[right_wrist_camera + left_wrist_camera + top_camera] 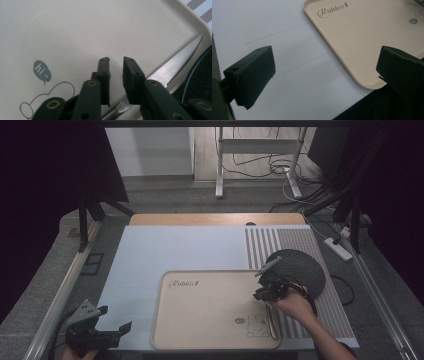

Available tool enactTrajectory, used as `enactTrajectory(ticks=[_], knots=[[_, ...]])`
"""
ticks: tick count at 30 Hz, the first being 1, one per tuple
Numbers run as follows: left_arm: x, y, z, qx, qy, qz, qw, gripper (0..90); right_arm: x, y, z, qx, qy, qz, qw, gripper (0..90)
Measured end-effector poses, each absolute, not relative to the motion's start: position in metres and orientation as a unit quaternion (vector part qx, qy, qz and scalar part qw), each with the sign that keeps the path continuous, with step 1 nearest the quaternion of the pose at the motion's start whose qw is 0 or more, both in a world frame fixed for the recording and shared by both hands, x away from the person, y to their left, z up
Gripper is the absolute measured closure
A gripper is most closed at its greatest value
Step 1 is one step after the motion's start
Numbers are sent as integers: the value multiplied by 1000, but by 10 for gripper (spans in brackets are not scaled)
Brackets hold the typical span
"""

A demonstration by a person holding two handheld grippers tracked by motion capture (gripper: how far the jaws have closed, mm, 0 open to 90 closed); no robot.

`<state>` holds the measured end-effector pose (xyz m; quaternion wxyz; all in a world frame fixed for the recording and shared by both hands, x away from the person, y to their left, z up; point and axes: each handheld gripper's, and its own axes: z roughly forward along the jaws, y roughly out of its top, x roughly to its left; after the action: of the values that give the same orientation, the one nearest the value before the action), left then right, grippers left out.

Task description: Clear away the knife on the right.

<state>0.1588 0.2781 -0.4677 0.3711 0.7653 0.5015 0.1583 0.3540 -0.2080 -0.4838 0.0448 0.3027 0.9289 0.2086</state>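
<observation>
A beige tray (200, 310) printed "Rabbit" and a rabbit drawing lies on the pale blue table. A serrated table knife (175, 62) rests along the tray's right rim (190, 15), its blade tip pointing away from me. It appears as a thin line (273, 322) in the high view. My right gripper (116, 61) hovers just above the tray beside the knife. Its jaws stand a narrow gap apart with only tray surface between them. My left gripper (324, 62) is wide open and empty at the table's near left corner (116, 318).
A dark round mat (295, 267) lies on the grey striped cloth (280, 245) right of the tray, touching its rim. The table's front edge runs just below the tray (362, 37). Table legs and cables stand on the floor beyond.
</observation>
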Motion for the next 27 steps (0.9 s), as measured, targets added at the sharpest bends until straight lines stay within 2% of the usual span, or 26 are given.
enactTrajectory(ticks=[15,20,27], knots=[[159,279,-468,763,503,158,374,21,342,-206,-463,297,913,270,70,303],[159,279,-468,763,503,158,374,21,335,-206,-460,303,909,275,83,192],[159,279,-468,763,503,158,374,21,327,-214,-456,314,901,292,64,157]])
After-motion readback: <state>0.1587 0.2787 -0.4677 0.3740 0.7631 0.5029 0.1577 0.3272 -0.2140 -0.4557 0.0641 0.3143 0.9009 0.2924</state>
